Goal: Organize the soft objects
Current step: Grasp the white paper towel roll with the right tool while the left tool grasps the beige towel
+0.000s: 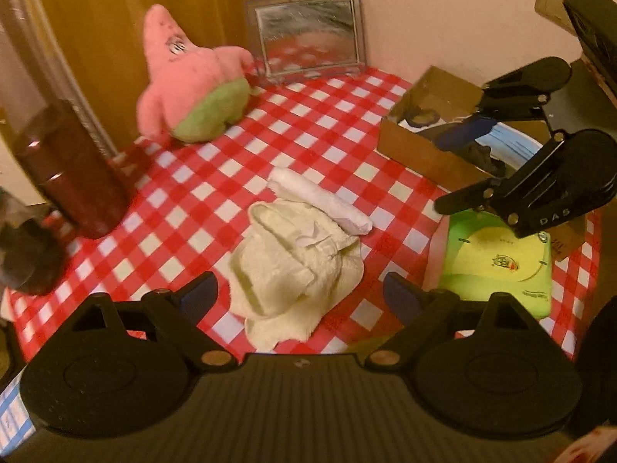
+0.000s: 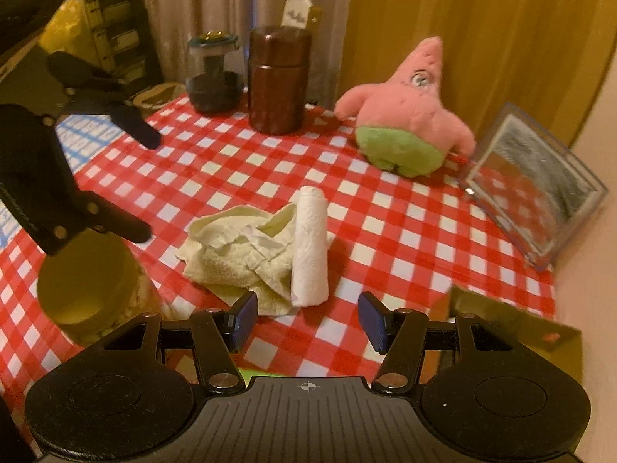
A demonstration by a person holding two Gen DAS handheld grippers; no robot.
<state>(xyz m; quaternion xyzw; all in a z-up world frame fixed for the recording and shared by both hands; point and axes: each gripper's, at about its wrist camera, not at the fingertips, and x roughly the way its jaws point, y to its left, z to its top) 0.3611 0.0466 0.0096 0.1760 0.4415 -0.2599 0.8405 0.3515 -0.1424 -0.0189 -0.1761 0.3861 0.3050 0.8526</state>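
A crumpled yellow towel [image 1: 297, 270] lies in the middle of the red-and-white checked tablecloth [image 1: 200, 193]. A rolled white cloth [image 1: 320, 200] rests right against the towel, touching it. Behind the towel, well apart, sits a pink star plush toy [image 1: 193, 81], with a small mirror [image 1: 308, 34] beside it. The left gripper [image 1: 300, 293] hangs just above the towel, its jaws wide apart and empty. The right gripper [image 2: 306, 320] is near the towel too, jaws apart, holding nothing.
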